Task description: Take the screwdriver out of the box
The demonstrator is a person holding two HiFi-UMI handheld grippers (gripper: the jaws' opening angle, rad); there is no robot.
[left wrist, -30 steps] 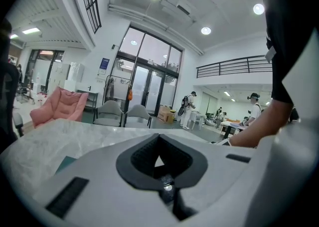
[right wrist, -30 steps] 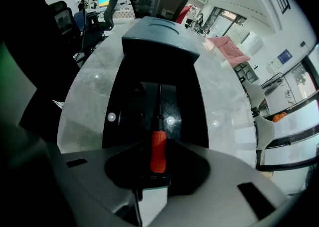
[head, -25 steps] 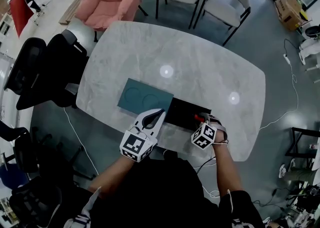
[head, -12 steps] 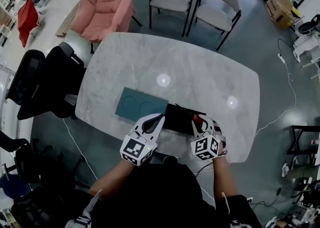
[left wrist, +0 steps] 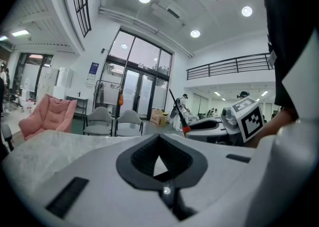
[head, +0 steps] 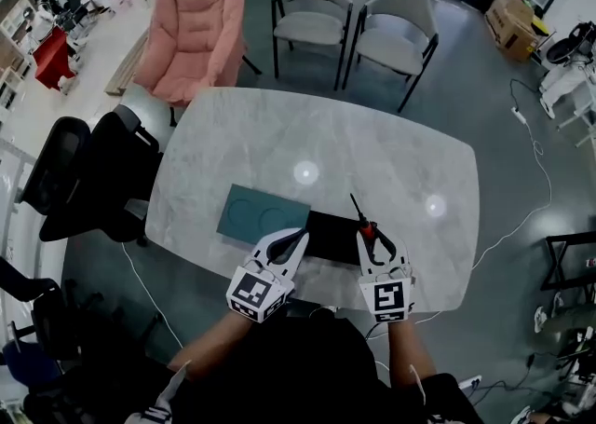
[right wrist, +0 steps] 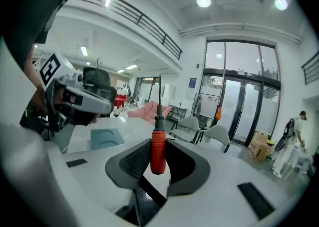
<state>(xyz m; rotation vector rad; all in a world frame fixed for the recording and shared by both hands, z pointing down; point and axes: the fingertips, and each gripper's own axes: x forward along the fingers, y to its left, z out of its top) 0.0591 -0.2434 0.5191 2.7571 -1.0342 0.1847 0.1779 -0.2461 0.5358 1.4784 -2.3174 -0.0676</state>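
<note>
On the table [head: 372, 147], a teal lid [head: 262, 214] lay at 9 o'clock of the black box [head: 331, 225]. The left hand-held gripper [head: 291, 239] hovered clenched on nothing. The right hand-held gripper [right wrist: 158, 143] grasped the screwdriver [right wrist: 158, 152] by its red handle, clear of the box, at its 3 o'clock end.

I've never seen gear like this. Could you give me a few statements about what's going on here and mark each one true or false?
1. The right gripper grips a red-handled screwdriver. True.
2. The left gripper grips a tool too. False: its jaws are together with nothing between them.
3. The screwdriver lies inside the black box. False: it is held up in the air, shaft pointing upward.
4. A teal lid lies on the table beside the box. True.
5. Three pink armchairs stand at the table's far side. False: one pink armchair and two grey chairs.
</note>
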